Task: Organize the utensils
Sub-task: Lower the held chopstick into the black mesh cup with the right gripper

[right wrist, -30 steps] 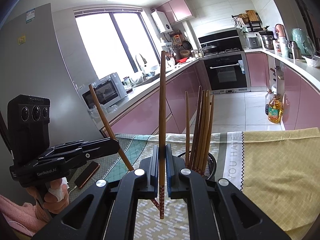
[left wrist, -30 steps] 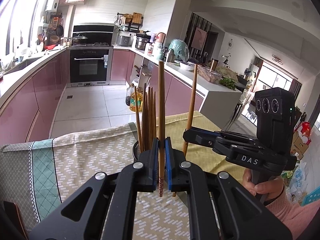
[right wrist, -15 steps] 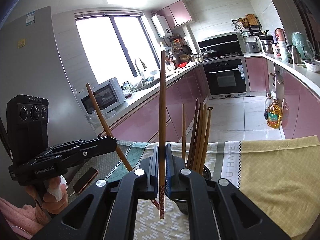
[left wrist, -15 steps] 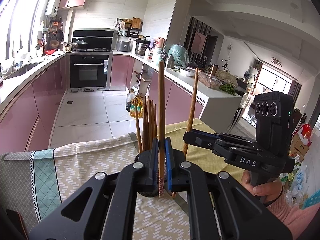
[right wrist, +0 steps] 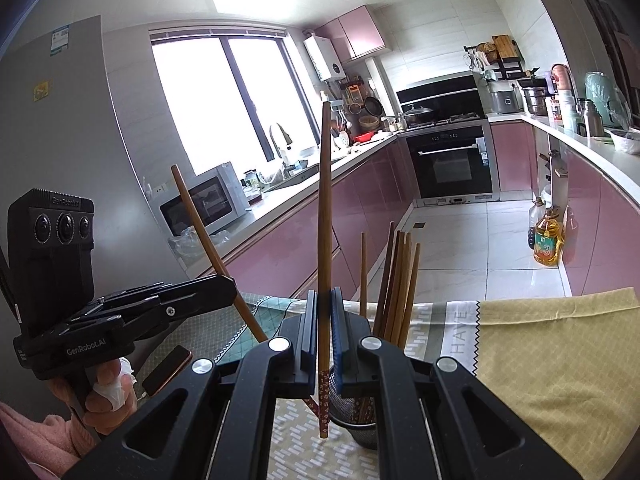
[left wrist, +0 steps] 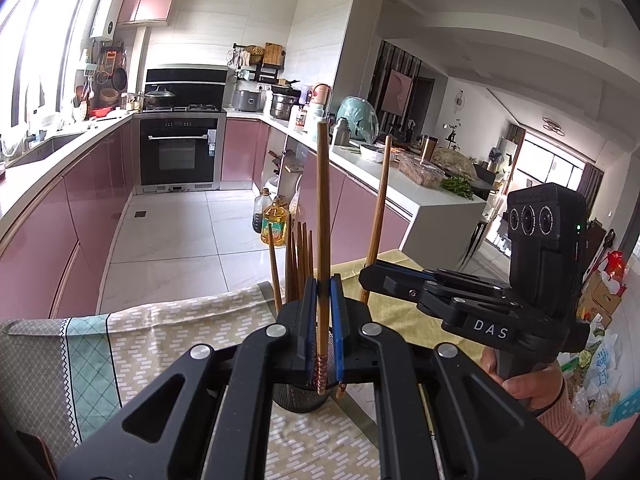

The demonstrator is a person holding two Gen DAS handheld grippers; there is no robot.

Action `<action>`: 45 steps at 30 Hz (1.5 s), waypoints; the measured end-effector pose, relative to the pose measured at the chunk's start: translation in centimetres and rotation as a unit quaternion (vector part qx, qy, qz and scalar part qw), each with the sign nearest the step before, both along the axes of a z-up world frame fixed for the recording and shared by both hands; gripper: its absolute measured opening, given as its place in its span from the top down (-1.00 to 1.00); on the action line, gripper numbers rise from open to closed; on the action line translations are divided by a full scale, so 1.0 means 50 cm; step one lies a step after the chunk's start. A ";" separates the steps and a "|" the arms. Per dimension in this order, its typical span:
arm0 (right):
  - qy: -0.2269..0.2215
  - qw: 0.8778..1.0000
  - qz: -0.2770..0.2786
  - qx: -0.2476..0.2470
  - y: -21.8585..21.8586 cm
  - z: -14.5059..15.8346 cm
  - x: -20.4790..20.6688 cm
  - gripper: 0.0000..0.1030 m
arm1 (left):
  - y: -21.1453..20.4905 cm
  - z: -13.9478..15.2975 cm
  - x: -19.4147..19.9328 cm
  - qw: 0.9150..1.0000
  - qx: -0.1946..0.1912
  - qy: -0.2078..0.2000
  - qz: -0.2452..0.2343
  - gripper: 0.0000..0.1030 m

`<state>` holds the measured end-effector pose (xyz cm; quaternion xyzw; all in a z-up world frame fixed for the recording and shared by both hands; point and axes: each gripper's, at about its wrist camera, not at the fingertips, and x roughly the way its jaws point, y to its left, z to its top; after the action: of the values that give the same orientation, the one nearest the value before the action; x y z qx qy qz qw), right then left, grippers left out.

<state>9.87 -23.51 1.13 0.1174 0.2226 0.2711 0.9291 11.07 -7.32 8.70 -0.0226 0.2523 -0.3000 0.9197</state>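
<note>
My left gripper is shut on a brown chopstick that stands upright, its patterned lower end just over the dark mesh holder. Several chopsticks stand in that holder. To the right, my right gripper grips a second chopstick. In the right wrist view, my right gripper is shut on its upright chopstick, close to the left of the holder. The left gripper appears at the left with a slanted chopstick.
A patterned tablecloth in yellow, grey and teal covers the table. A phone lies near the person's left hand. Beyond the table's far edge are the tiled floor, pink cabinets and oil bottles.
Both grippers have edged slightly nearer the holder, which now sits lower and closer in each view. Each still grips its chopstick.
</note>
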 end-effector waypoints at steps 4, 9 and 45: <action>0.000 1.000 -0.003 -0.002 0.000 0.001 0.007 0.89 | -0.007 0.000 -0.001 1.000 0.002 -0.002 0.002 0.86; 0.001 1.000 -0.007 -0.004 0.001 -0.002 0.017 0.89 | -0.010 -0.007 -0.005 1.000 0.005 0.000 0.007 0.86; 0.035 0.999 -0.025 -0.010 0.000 -0.045 0.065 0.89 | -0.028 0.004 0.016 0.999 0.037 0.016 0.021 0.86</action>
<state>13.13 -23.50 -1.10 0.1230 0.2547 0.2413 0.9283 11.85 -8.72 8.87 0.0019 0.2772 -0.2707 0.9219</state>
